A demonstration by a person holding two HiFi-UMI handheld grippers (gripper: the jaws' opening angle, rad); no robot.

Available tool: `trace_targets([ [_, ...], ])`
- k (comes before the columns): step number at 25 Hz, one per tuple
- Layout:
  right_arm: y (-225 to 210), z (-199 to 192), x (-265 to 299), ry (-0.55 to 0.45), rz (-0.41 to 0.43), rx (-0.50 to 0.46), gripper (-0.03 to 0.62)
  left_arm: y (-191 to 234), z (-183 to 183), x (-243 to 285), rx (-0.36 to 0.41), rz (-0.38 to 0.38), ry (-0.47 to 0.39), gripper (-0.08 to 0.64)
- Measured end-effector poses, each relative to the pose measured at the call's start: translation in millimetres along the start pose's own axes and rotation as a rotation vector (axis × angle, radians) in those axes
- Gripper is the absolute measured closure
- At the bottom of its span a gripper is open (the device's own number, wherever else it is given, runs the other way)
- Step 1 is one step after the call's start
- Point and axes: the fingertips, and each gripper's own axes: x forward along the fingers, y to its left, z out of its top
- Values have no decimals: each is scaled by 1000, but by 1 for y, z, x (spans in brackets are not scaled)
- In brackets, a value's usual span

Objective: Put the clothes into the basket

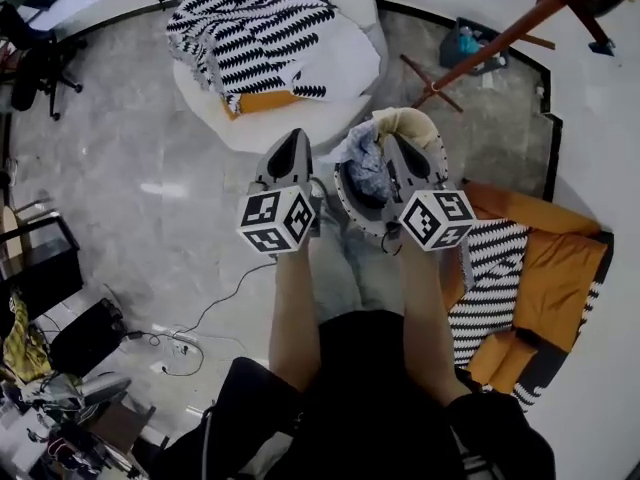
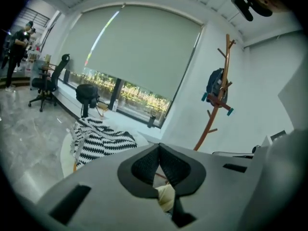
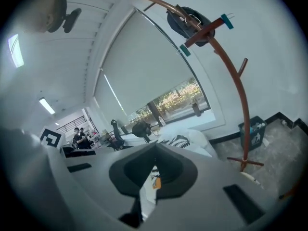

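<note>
In the head view a round grey basket (image 1: 350,211) stands on the floor in front of the person, with blue-grey clothes (image 1: 368,168) bunched inside and a cream piece (image 1: 408,121) at its far rim. My left gripper (image 1: 293,136) hangs in the air just left of the basket, and my right gripper (image 1: 400,143) hangs over its right side. Both sets of jaws are shut and I see nothing pinched between them. In the left gripper view the jaws (image 2: 159,146) meet tip to tip, as they do in the right gripper view (image 3: 155,146).
A round white bed (image 1: 350,58) beyond the basket carries a black-and-white zigzag blanket (image 1: 262,30). An orange and zigzag blanket (image 1: 530,278) lies on the floor at the right. A wooden coat stand (image 1: 500,38) and a small bin (image 1: 470,43) are far right. Cables (image 1: 180,343) trail at the left.
</note>
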Motion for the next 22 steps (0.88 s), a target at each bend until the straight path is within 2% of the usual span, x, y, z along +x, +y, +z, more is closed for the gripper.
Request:
trace_targets([
  [5,57,58,14,-81,87,-42,581,11,72,-27,35,32,-105,552],
  [10,110,119,30,-173,183,-127,581,18,145,-51,87,52,-228,552],
  [17,173,191,27,-300,221,-260,581,24,229,-95,168,125,-355,551],
  [22,208,244,10,-398,310,-257,581,16,283,-110,191,108,-445,551],
])
